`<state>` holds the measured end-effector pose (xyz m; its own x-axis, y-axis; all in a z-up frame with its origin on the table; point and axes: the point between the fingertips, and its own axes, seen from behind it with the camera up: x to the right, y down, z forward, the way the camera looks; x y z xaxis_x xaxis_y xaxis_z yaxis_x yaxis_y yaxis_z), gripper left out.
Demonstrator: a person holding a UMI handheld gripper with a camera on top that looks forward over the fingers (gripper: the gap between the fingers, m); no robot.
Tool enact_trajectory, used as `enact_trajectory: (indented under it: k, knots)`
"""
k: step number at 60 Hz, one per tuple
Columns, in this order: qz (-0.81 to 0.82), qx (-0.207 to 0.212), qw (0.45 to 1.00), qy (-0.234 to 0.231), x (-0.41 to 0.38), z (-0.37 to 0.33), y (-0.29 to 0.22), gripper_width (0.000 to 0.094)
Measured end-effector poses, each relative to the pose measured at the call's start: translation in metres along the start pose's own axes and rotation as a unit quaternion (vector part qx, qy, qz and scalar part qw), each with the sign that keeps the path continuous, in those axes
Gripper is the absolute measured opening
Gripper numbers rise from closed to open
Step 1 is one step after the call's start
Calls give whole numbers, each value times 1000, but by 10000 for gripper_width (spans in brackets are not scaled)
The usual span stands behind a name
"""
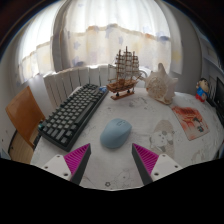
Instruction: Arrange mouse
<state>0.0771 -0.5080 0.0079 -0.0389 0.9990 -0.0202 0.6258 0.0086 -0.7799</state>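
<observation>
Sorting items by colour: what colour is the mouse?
Light blue-grey, the mouse shows best in the gripper view, just ahead of the open gripper.

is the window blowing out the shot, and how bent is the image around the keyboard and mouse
Gripper view: the curtained window behind the table is bright and washed out, backlighting the model ship. Wide-angle distortion bows the keyboard and the table edge. The mouse, just ahead of the open gripper, looks least bent and fairly evenly lit.
</observation>
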Motion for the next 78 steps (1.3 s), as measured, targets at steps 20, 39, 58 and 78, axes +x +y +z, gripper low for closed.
enact_trajectory:
  k: [20,39,58,78]
  knots:
    - [2,8,1000,9,-3,45,-24,856]
    - [6,12,1000,0,-3,72,-46,847]
    - [-14,13,1000,-2,2,84,-55,474]
    - [11,60,998,-18,59,21,-169,389]
